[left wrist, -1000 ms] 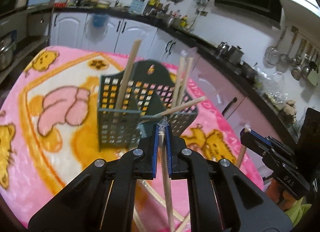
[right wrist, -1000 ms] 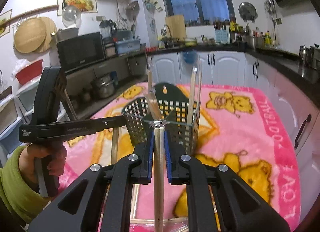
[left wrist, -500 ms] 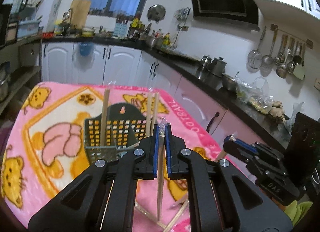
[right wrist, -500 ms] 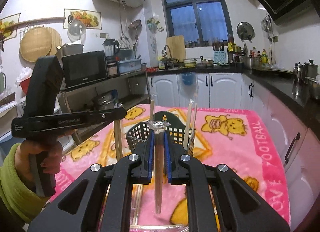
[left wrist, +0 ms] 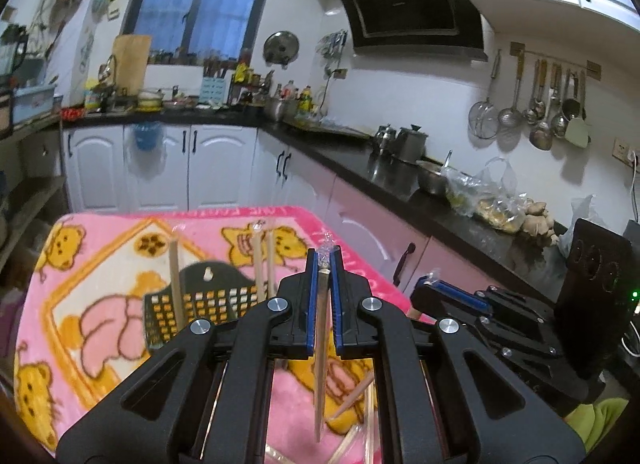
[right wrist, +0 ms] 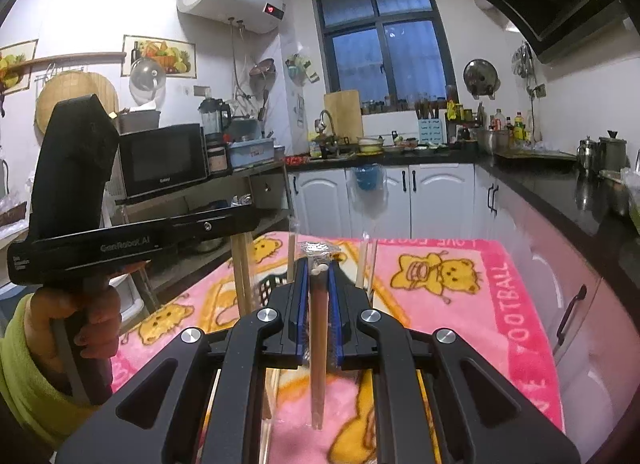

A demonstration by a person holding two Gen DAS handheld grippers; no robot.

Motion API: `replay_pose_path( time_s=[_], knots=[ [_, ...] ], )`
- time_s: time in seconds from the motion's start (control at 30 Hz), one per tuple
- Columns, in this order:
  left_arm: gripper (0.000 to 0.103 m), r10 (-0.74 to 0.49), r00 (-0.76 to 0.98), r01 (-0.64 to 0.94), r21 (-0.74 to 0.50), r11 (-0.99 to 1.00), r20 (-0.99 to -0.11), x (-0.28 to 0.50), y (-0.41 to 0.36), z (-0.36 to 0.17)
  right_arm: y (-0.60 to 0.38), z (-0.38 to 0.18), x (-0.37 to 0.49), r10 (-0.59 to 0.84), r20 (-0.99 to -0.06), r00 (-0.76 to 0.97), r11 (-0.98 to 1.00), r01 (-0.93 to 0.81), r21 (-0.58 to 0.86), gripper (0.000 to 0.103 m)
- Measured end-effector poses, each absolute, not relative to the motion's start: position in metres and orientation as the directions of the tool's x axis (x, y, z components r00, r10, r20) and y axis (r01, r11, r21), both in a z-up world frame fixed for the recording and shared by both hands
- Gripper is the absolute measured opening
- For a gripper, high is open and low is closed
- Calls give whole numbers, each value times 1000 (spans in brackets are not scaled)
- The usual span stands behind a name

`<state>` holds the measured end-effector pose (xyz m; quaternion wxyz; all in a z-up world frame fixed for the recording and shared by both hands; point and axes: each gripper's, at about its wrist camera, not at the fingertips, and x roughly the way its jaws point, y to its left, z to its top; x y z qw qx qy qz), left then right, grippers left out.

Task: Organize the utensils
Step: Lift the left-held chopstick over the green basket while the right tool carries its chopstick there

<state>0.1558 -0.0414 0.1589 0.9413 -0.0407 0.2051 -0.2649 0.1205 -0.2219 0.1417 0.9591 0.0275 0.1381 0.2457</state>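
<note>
- Wooden chopsticks (left wrist: 321,328) hung clamped in the closed left gripper (left wrist: 322,264), in clear wrapping.
- The right gripper (right wrist: 319,264) was closed on a second wrapped pair (right wrist: 318,344).
- The dark perforated holder (left wrist: 208,300), holding upright chopsticks, stood beyond and below both grippers on the pink blanket (left wrist: 100,264).

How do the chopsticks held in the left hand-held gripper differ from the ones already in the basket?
The held chopsticks hang down from the shut left hand-held gripper, above the pink blanket; the chopsticks in the basket stand with their lower ends inside the dark mesh basket. The held ones hang outside the basket. Both look like pale wood with clear wrapping at the top.
</note>
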Motion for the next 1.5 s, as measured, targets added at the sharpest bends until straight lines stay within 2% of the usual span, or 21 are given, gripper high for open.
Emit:
replay_pose_path(
  time_s=[0.27, 0.6, 0.83, 1.17, 1.5],
  knots=[
    [3, -507, 809, 496, -119, 860, -298, 160, -54, 197, -227, 168, 128, 478, -188, 858, 878, -464, 115, 10],
    [3, -471, 852, 462, -95, 882, -226, 185, -51, 240, -228, 195, 148, 472, -142, 870, 881, -461, 106, 10],
    [3, -396, 900, 394, -50, 918, -180, 204, -43, 256, -228, 212, 170, 489, -115, 865, 871, -474, 132, 10],
    [3, -348, 914, 349, -31, 937, -209, 237, -36, 234, -217, 222, 202, 501, -83, 861, 860, -485, 155, 10],
    [3, -357, 897, 350, -72, 934, -260, 259, -25, 196, -204, 201, 240, 478, -150, 866, 875, -453, 171, 10]
  ],
)
